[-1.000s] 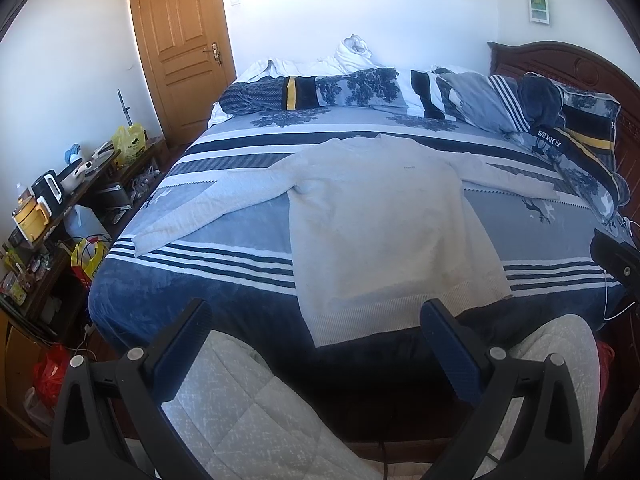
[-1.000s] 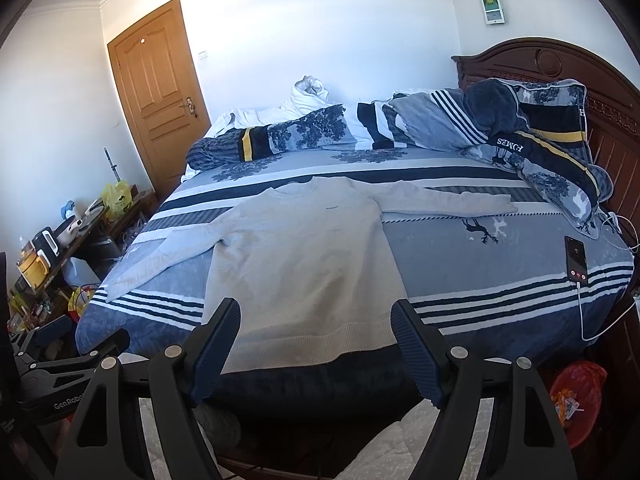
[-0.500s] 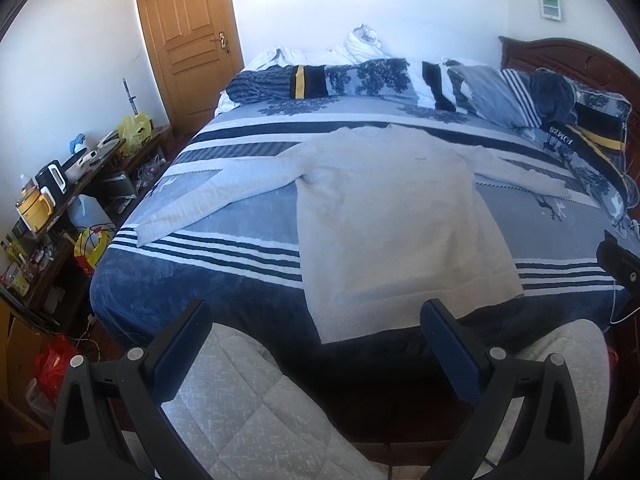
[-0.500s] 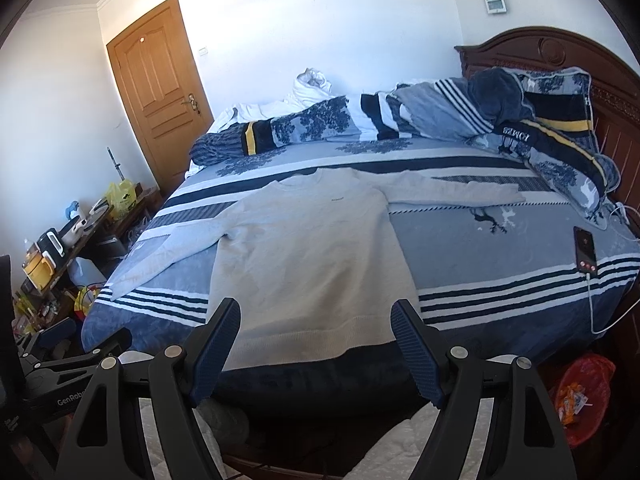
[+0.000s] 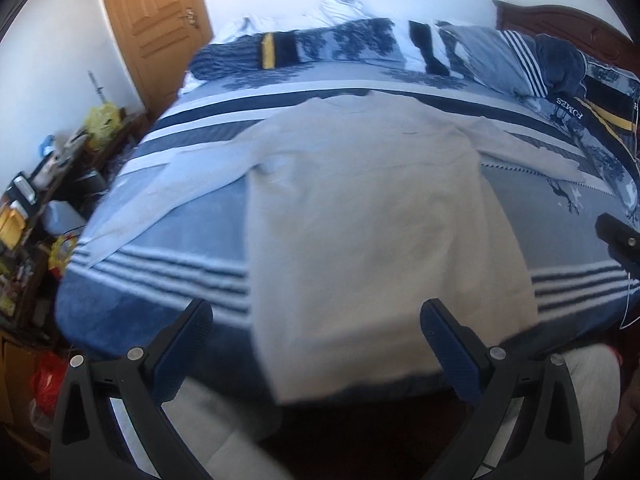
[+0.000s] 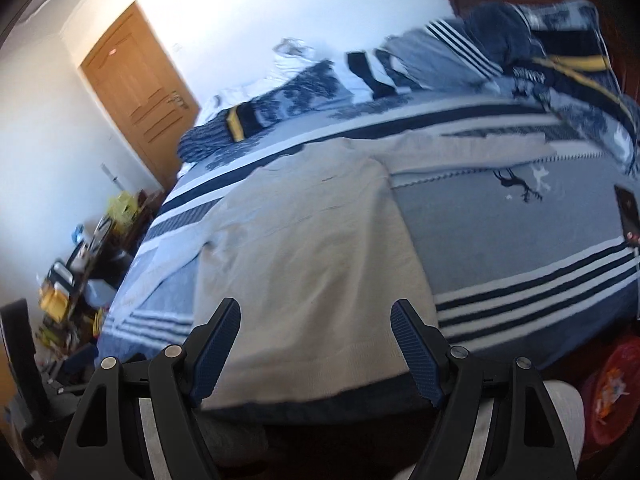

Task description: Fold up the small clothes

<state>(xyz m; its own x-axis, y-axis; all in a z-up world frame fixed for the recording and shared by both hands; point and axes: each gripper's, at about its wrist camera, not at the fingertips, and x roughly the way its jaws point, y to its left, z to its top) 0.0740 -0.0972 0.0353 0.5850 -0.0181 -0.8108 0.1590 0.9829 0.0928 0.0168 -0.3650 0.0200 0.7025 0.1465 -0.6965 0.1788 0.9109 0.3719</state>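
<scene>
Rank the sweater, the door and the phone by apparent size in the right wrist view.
1. Sweater
2. Door, though it stands farther from the camera
3. Phone, partly cut off at the frame edge

- The bed (image 5: 192,240) lies open on both sides of the sweater (image 5: 372,224).
- Piled bedding (image 5: 440,52) blocks the far edge.
- A phone (image 6: 627,216) lies near the bed's right edge.
- Cluttered shelves (image 5: 36,208) crowd the left side.
</scene>
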